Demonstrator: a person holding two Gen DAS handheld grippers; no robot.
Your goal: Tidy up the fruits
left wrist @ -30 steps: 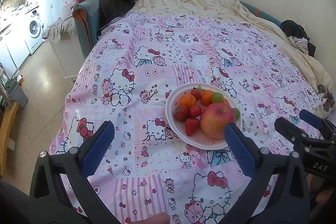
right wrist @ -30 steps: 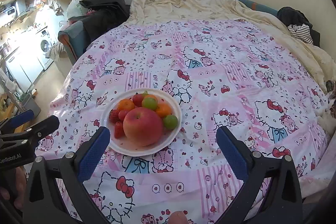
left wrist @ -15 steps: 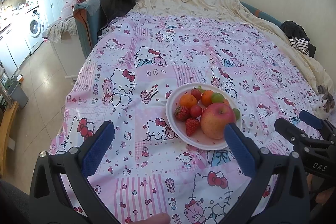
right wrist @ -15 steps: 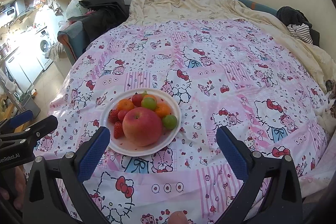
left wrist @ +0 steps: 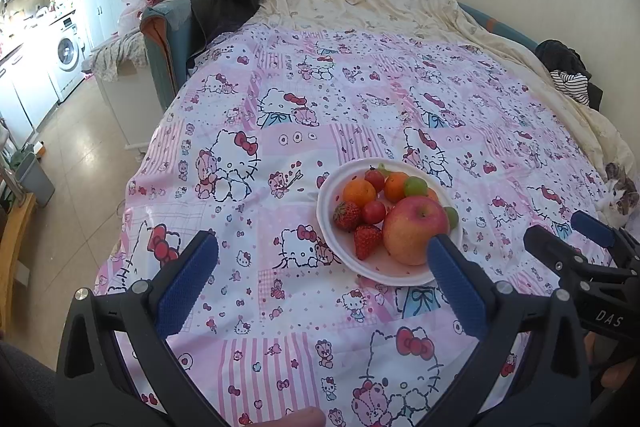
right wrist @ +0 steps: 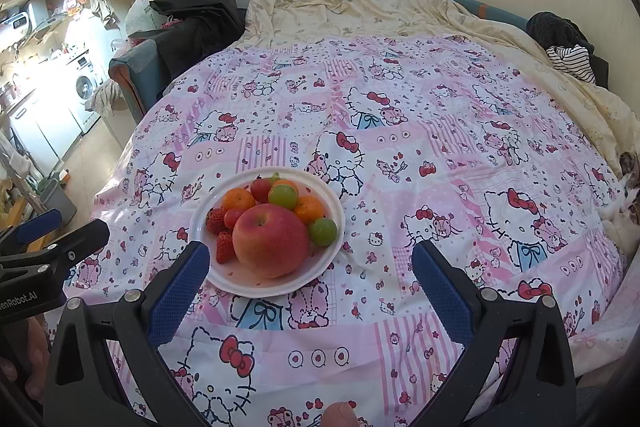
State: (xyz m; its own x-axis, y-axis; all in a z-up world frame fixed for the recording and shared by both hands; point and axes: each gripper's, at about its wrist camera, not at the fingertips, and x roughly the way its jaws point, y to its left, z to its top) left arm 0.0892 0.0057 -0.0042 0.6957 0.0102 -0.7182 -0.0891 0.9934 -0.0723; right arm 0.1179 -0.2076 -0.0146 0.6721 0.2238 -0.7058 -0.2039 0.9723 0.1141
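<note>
Left wrist view: against the pictures from a moment ago almost nothing has shifted; the plate [left wrist: 326,223] sits in the same spot relative to the fingers. The left gripper [left wrist: 320,267] hangs above the bed with its blue pads spread wide and nothing between them. The white plate lies on the pink cartoon-print quilt [left wrist: 280,131], ahead and toward the gripper's right finger, whose tip overlaps the plate's near edge in the picture. On the plate a big red apple [left wrist: 414,229] is nearest, with two strawberries [left wrist: 347,215] to its left, oranges [left wrist: 359,191] and a small red fruit [left wrist: 374,211] beyond, and green grapes [left wrist: 415,185] at the far side. The right gripper [left wrist: 576,243] pokes in at the right edge, well apart from the plate. Farther right a cat [left wrist: 618,193] lies at the bed's edge.

Right wrist view: here too the scene matches the earlier pictures. The right gripper [right wrist: 310,267] is wide open and empty. The plate [right wrist: 338,223] lies ahead, toward its left finger, which overlaps the near rim; the apple [right wrist: 270,241] is the closest fruit, a green grape [right wrist: 322,231] just beside it on the right. The left gripper [right wrist: 56,231] shows at the far left. Open quilt [right wrist: 440,155] stretches ahead and to the right, with a cream blanket [right wrist: 360,7] bunched at the far end and dark clothes [right wrist: 196,7] heaped beyond the left corner.
</note>
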